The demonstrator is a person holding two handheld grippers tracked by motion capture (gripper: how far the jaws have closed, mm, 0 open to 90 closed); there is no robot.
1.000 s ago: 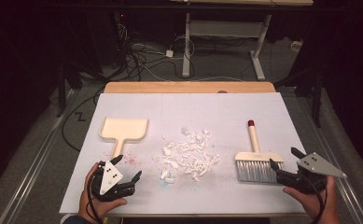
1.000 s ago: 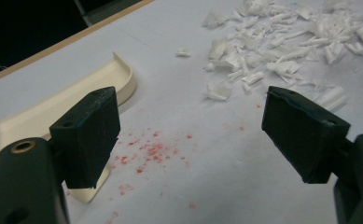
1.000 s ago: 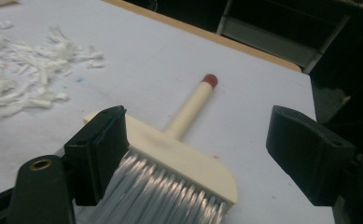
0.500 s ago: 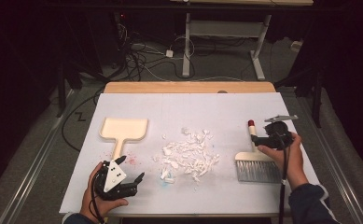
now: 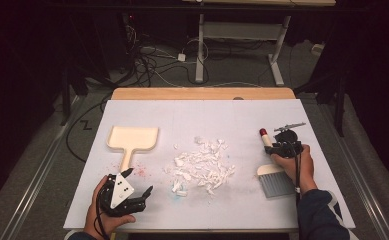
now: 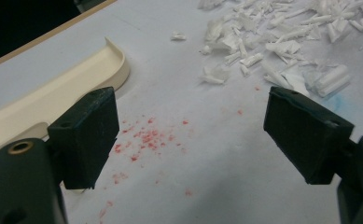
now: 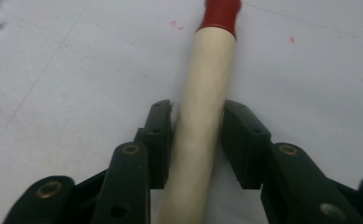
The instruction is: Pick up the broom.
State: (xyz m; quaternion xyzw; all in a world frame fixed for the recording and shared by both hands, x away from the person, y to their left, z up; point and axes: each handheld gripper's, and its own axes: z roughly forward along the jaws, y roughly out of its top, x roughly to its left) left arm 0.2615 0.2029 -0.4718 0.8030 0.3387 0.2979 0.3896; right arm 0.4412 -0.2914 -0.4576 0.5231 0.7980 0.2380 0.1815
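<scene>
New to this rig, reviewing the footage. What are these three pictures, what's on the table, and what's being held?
No robot here: a person holds a two-jaw claw in each hand. The high view looks down from above the person's side; the other two views come from cameras riding on each claw.

On the white table cover lie a cream dustpan, a pile of white paper scraps and a hand brush with a red-tipped wooden handle.

The right claw has just closed, its jaws on either side of that handle. The left claw is open, holding nothing, above some red specks.
</scene>
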